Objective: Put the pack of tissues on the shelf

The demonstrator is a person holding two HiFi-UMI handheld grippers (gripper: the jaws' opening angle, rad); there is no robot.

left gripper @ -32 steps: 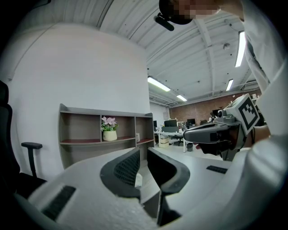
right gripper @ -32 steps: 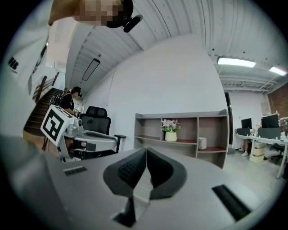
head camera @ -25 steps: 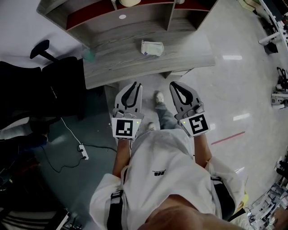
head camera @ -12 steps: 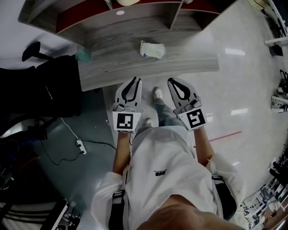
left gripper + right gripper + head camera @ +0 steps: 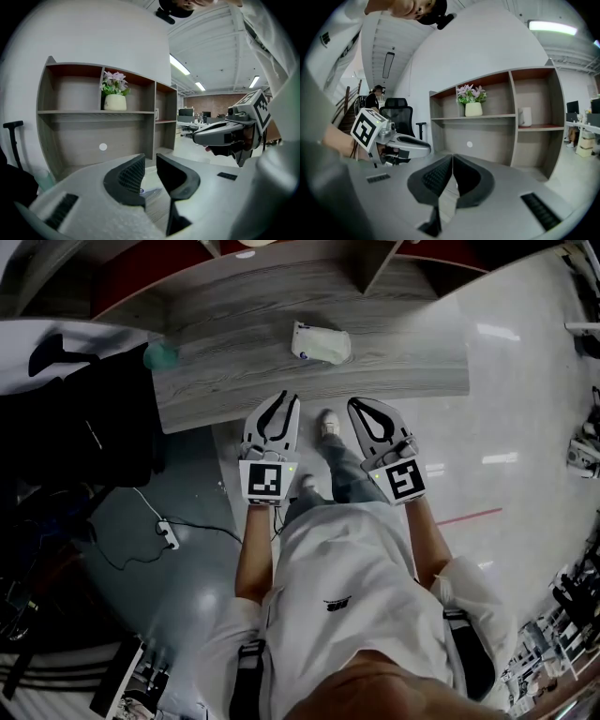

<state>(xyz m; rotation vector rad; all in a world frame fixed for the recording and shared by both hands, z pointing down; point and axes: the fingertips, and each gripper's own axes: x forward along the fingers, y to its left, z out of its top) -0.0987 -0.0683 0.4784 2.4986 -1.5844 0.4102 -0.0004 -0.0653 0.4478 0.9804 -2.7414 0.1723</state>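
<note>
Pack of tissues [image 5: 321, 341] is lying on the desk [image 5: 234, 381], in front of the shelf unit [image 5: 84, 111], untouched. Left gripper [image 5: 284, 401] is hovering short of the desk edge, jaws narrowly apart, empty. Right gripper [image 5: 356, 407] is hovering alongside, jaws together, empty. Both are pointing forward, evidently lined up for an approach.

I'm looking at an open-plan office: a grey wood-grain desk [image 5: 394, 371] with open shelving [image 5: 75, 111], a black swivel chair [image 5: 398, 114] on the left, and far rows of monitors [image 5: 186, 112] (strip ceiling lights [image 5: 180, 65] overhead).
</note>
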